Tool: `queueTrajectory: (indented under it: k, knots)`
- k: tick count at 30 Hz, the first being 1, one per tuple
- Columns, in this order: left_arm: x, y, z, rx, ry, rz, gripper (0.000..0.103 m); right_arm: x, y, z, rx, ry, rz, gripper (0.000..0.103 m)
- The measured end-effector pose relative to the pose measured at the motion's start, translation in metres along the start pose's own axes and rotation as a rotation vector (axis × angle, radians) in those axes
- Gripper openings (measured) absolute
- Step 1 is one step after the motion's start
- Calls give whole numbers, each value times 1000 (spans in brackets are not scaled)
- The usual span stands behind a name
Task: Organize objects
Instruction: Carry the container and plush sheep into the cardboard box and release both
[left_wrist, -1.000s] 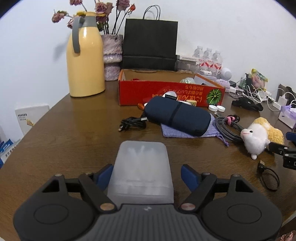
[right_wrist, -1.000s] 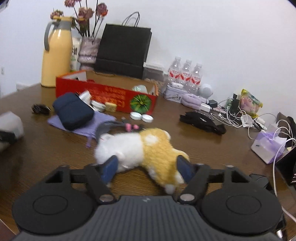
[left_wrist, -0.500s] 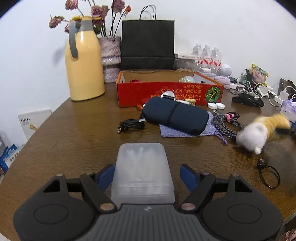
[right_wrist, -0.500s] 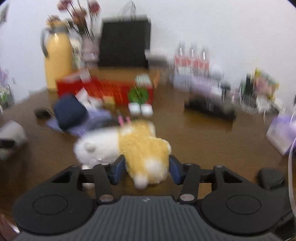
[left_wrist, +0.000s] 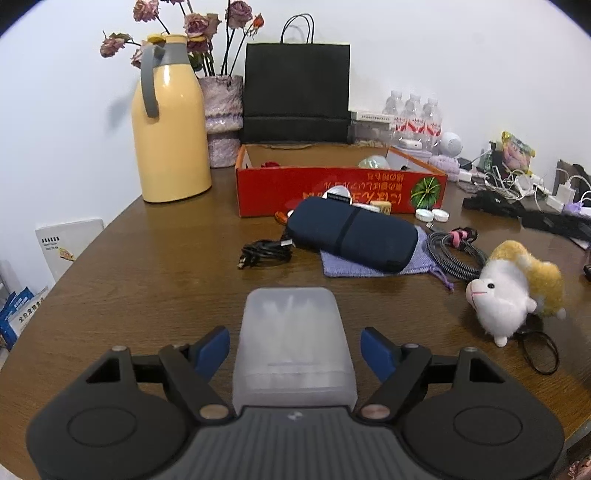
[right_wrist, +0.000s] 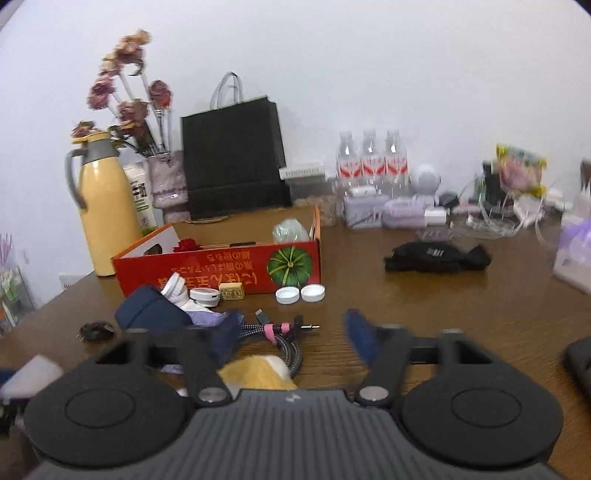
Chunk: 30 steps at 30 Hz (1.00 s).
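A frosted plastic box (left_wrist: 293, 343) lies on the wooden table between the fingers of my left gripper (left_wrist: 295, 347), which is open, its blue pads clear of the box sides. A white and yellow plush sheep (left_wrist: 513, 291) lies on the table to the right. In the right wrist view its yellow back (right_wrist: 258, 373) shows just below my right gripper (right_wrist: 291, 336), which is open and holds nothing. A red cardboard box (left_wrist: 340, 184) stands open behind; it also shows in the right wrist view (right_wrist: 221, 266).
A navy case (left_wrist: 351, 236) lies on a purple pouch (left_wrist: 369, 266). Beside it are a braided cable (left_wrist: 454, 251), a black cable (left_wrist: 264, 253) and a black loop (left_wrist: 539, 350). A yellow jug (left_wrist: 170, 122), black bag (left_wrist: 295, 92), bottles (left_wrist: 413, 118) and chargers (left_wrist: 517, 181) line the back.
My right gripper closed on the sheep, carried it a short way, then opened and let it go; it now lies on the table. The left gripper has stayed around the box.
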<state>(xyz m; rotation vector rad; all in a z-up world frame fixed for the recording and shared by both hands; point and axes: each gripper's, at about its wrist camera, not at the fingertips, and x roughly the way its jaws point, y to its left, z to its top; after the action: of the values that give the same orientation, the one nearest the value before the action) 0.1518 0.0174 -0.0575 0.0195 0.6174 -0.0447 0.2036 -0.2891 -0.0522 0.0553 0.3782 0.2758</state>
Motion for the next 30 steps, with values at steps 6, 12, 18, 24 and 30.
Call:
queueTrajectory:
  k: [6,12,18,24,30]
  knots:
    - [7,-2,-2,14,22,-15,76,-24,-2,-20,-199,155,95,74]
    - [12,-1,-1,-2,33,0,64,11,-9,-36,-161,256,141,62]
    - [0,3,6,-10,-43,-13,64,8,-7,-27,-153,188,150,54]
    - [15,0,15,13,-20,-12,64,24,2,-23,-241,229,158,66]
    - [7,5,16,-16,-55,-29,64,16,-2,-14,-150,214,151,47]
